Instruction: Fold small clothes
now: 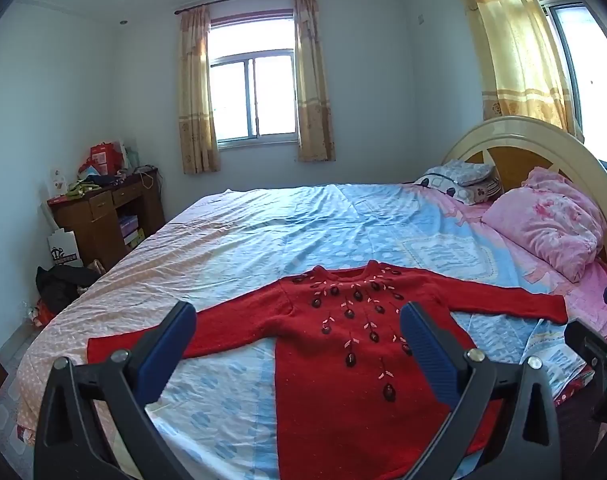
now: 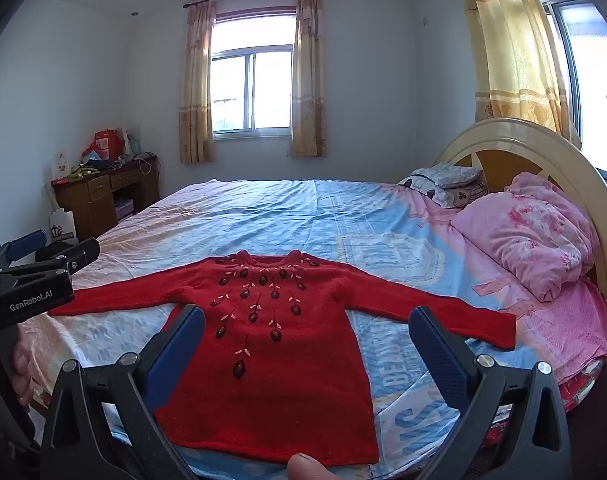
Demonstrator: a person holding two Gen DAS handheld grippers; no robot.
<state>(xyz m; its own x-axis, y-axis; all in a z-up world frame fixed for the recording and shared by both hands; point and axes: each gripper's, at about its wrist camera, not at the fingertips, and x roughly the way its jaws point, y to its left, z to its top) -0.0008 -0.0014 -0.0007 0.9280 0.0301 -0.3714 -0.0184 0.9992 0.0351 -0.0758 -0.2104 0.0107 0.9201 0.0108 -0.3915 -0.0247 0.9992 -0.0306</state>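
Note:
A small red knitted sweater (image 1: 335, 352) with dark embroidered buds lies flat on the bed, front up, both sleeves spread out sideways; it also shows in the right wrist view (image 2: 279, 368). My left gripper (image 1: 299, 324) is open and empty, held above the sweater's lower left part. My right gripper (image 2: 307, 334) is open and empty, held above the sweater's body near the hem. The left gripper also shows at the left edge of the right wrist view (image 2: 43, 248). A fingertip (image 2: 303, 466) shows at the bottom edge.
The bed (image 1: 263, 232) has a blue and pink sheet. A pink quilt (image 1: 551, 220) and pillows (image 1: 459, 180) lie by the curved headboard (image 1: 543, 140) at the right. A wooden desk (image 1: 103, 212) with clutter stands at the far left wall.

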